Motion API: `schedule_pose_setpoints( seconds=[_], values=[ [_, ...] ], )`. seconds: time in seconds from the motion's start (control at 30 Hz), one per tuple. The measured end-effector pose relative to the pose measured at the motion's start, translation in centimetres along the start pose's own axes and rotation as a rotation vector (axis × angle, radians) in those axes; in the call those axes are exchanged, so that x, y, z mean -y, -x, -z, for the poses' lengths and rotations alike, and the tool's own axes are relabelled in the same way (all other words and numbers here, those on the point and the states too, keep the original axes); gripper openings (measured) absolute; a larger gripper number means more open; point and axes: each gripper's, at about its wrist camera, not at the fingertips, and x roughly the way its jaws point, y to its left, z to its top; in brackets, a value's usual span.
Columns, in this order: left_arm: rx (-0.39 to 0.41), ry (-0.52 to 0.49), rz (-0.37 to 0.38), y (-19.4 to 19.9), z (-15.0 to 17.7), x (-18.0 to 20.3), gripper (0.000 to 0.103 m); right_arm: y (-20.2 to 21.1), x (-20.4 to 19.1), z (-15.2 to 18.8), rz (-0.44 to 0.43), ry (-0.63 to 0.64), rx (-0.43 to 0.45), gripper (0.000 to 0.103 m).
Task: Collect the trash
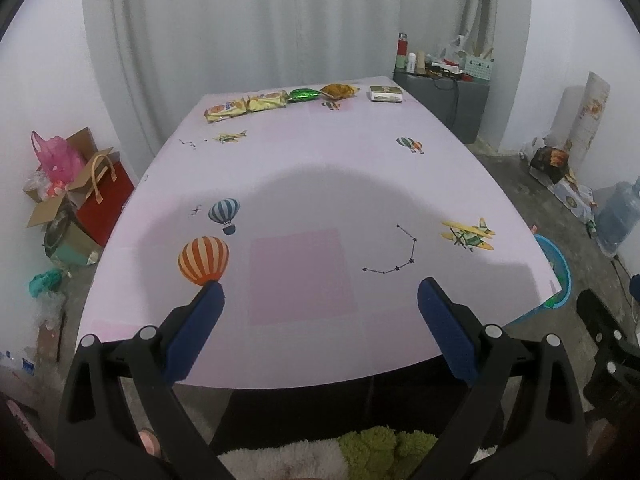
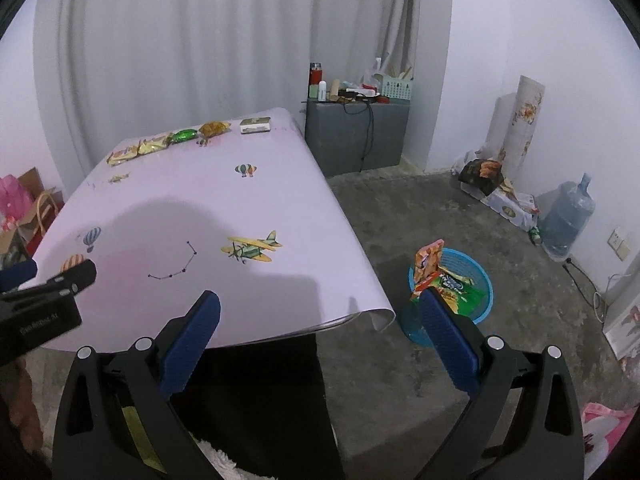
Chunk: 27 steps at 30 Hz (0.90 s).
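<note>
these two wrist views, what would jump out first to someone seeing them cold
The row of snack wrappers along the far edge of the pink tablecloth stands out, with a small white box at its right end. On the floor to the right of the table, a blue basket already holds colourful wrappers. Both the left gripper and right gripper hover near the table's near edge, jaws wide apart and holding nothing.
</note>
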Motion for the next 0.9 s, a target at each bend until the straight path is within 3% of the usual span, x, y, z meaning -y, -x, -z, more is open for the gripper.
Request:
schedule_pose_setpoints(
  seconds=[0.53, 0.9],
  values=[
    [-0.052, -0.020, -0.060, 0.1, 1.3, 1.1, 0.093, -1.1, -0.2, 1.1, 0.007, 0.062, -0.068, 0.097],
    [-0.053, -0.037, -0.048, 0.2, 1.3, 1.8, 0.093, -1.2, 0.5, 1.1, 0.023, 0.073, -0.080, 0.097]
  ],
)
